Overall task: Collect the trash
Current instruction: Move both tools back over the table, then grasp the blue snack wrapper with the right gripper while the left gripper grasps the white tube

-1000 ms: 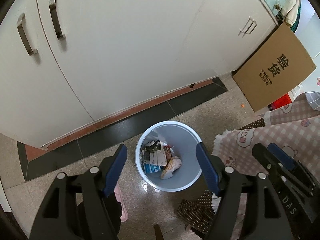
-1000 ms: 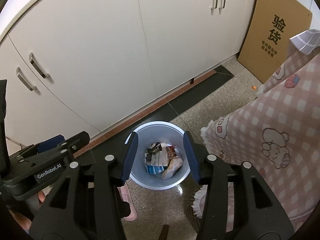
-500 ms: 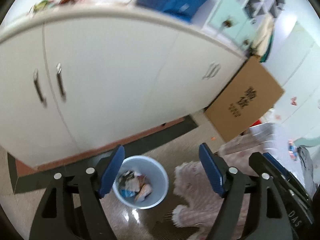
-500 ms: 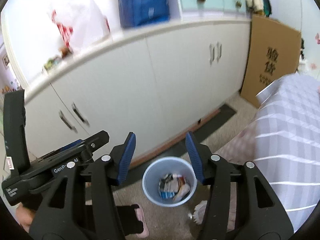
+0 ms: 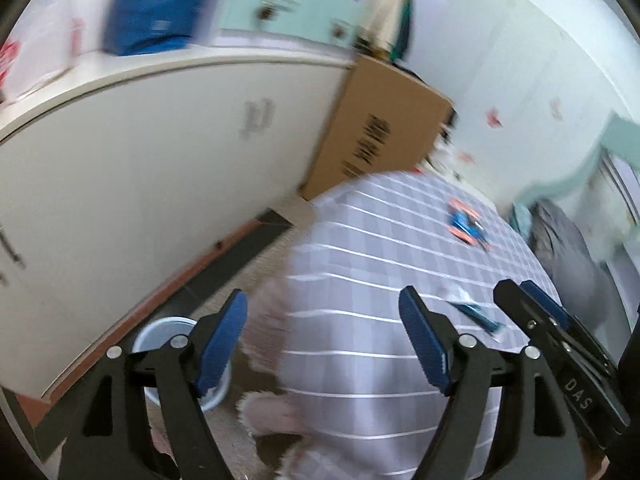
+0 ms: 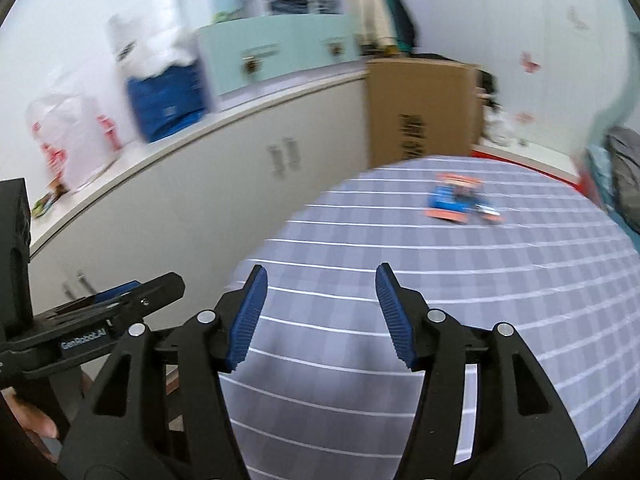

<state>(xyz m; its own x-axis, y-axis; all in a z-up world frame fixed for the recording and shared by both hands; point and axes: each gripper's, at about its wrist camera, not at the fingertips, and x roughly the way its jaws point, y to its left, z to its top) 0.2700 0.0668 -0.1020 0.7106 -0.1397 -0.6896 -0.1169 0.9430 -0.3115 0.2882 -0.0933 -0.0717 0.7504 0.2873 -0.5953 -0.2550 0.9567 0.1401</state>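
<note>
Now the left tool (image 5: 322,340) is wide apart and empty, and the right tool (image 6: 320,312) is opening, empty, above the checked bed (image 6: 480,280).

both views are bright with soft, even daylight and cast almost no hard shadows. motion blur smears the background: the blue bag (image 5: 148,16), the cardboard box (image 5: 380,128) with its print unreadable, and the white cabinet (image 6: 208,184) handles. the left tongs (image 5: 322,336) and right tongs (image 6: 318,316) stay sharp. fisheye distortion bows the cabinet top and the checked bed (image 6: 460,300), and dark vignetting rings the corners. the wrappers (image 6: 458,200) are fuzzy.
</note>
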